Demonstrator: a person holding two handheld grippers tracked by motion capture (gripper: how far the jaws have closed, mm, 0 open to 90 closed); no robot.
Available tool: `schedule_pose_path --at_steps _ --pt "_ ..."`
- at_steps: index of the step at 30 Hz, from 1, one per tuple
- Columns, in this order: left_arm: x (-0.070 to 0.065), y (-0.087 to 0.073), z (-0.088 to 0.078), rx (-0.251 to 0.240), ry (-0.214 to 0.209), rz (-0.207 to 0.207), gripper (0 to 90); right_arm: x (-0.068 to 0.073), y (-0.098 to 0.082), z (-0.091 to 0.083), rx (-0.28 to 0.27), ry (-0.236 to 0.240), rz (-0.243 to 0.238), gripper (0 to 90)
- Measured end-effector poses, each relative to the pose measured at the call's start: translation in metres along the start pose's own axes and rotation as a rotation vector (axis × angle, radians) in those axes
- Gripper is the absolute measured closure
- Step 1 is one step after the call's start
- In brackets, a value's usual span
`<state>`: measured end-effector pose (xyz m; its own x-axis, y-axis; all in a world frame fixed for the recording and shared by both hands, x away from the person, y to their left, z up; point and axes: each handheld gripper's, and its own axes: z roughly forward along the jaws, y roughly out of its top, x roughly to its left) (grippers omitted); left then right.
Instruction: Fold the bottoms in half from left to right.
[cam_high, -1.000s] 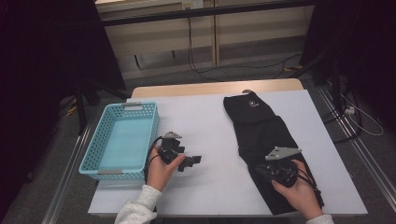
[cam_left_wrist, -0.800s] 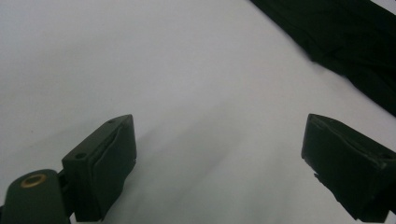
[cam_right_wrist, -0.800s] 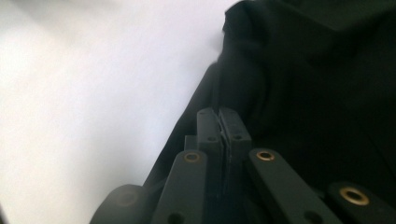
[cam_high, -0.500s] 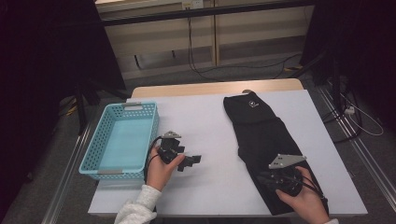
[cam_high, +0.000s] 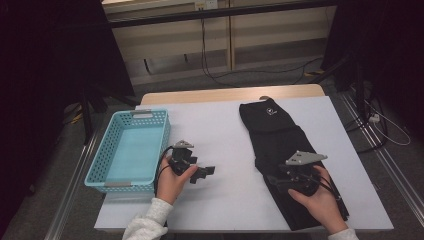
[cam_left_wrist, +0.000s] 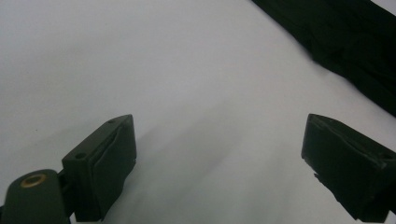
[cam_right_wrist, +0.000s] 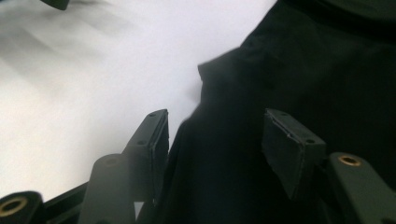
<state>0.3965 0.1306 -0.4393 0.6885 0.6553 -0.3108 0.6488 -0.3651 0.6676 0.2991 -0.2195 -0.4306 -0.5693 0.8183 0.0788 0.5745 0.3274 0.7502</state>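
— What is seen at the left of the worktop (cam_high: 225, 125)?
— A blue basket (cam_high: 131, 150) is set there, near the left edge.
— And beyond the far edge?
— Cables (cam_high: 220, 75) are laid across the floor.

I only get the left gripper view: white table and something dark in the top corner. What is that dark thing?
Observer: A black folded garment, lying along the table's right half.
Operator: Is anything touching it?
Observer: The right gripper is over its near part; its jaws have just been opening, cloth between them, not pinched.
Operator: Anything else on the table?
Observer: An empty turquoise basket at the left edge.
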Motion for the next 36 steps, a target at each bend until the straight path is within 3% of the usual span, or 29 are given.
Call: schedule_pose_path --at_steps 9,15,18,23,26,28,34,36 --pt "0.002 0.001 -0.004 0.003 0.007 -0.004 10.4 -0.003 0.033 0.035 -0.006 -0.06 -0.006 39.9" --pt "0.004 -0.001 -0.003 0.007 0.011 -0.007 10.3 -0.009 0.047 0.062 -0.001 -0.106 0.04 39.8" --pt "0.005 -0.002 -0.003 0.01 0.011 -0.013 10.4 -0.013 0.051 0.072 -0.006 -0.121 0.038 40.1" --pt "0.008 -0.003 -0.004 0.009 0.019 -0.022 10.4 -0.024 0.056 0.092 0.03 -0.156 0.076 39.2" --pt "0.008 -0.004 -0.004 -0.001 0.024 -0.025 10.4 -0.027 0.056 0.101 0.075 -0.187 0.051 37.7" --pt "0.009 -0.005 -0.004 0.005 0.025 -0.027 10.4 -0.029 0.055 0.104 0.057 -0.191 0.05 41.2" --pt "0.009 -0.007 -0.003 0.009 0.026 -0.033 10.4 -0.036 0.052 0.102 0.024 -0.214 0.064 67.6" --pt "0.009 -0.007 -0.004 0.005 0.028 -0.033 10.4 -0.038 0.051 0.102 0.019 -0.218 0.063 72.3"
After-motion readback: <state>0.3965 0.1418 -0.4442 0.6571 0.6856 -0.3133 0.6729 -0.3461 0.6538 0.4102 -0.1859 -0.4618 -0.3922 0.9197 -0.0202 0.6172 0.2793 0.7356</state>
